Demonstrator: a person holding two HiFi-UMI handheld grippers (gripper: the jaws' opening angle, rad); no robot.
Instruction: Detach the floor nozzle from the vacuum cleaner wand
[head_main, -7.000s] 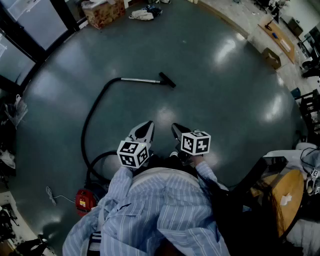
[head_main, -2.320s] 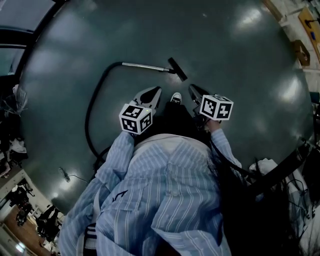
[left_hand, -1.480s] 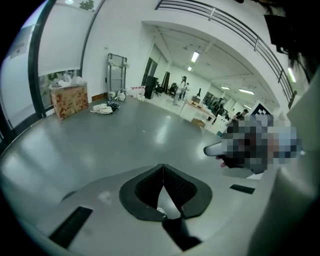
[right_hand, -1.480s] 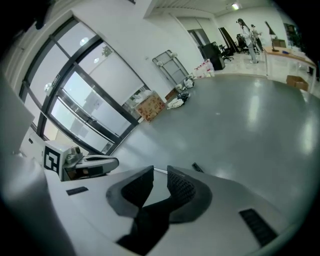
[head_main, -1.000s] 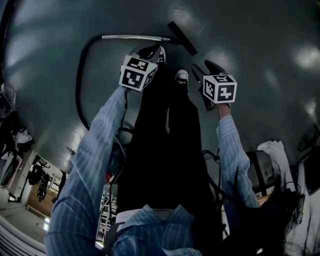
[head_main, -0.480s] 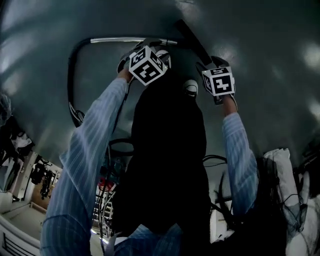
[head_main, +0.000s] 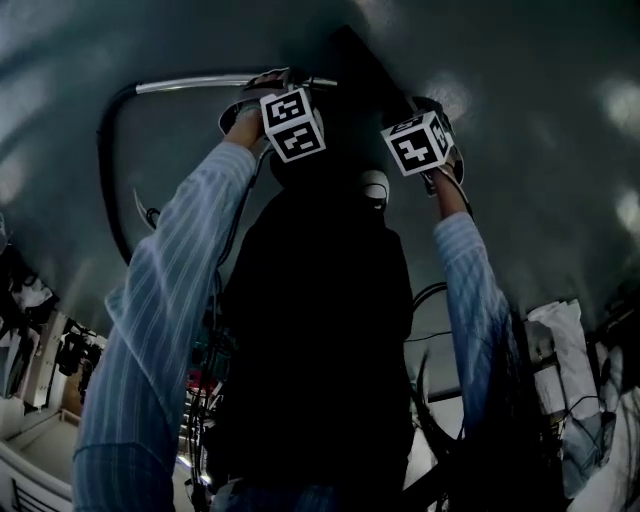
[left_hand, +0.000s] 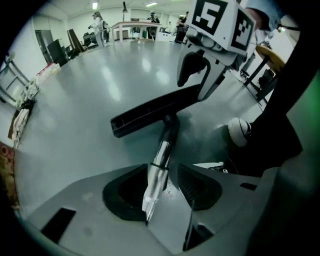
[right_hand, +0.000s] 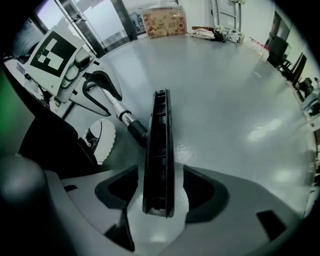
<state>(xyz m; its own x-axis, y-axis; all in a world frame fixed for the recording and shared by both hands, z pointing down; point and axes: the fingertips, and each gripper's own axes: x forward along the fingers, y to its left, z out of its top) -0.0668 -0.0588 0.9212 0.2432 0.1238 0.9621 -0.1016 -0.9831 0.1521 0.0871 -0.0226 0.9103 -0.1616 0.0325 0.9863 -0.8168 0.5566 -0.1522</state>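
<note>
Though the head view is dim, left tool (left_hand: 162, 189) gapes around wand (left_hand: 161, 151), right tool (right_hand: 160, 192) around floor nozzle (right_hand: 159, 140).

The glossy grey floor (right_hand: 225, 100) throws back the ceiling lights. A black-and-white sneaker (right_hand: 102, 140) is planted on it, under black trousers (head_main: 320, 330). Over by the glass doors (right_hand: 100, 15) sits a patterned cardboard box (right_hand: 161, 21), with a heap of cloth and clutter (right_hand: 215, 34) near it along the wall. At the other end, people (left_hand: 97, 22) stand near a long table (left_hand: 135, 27).
</note>
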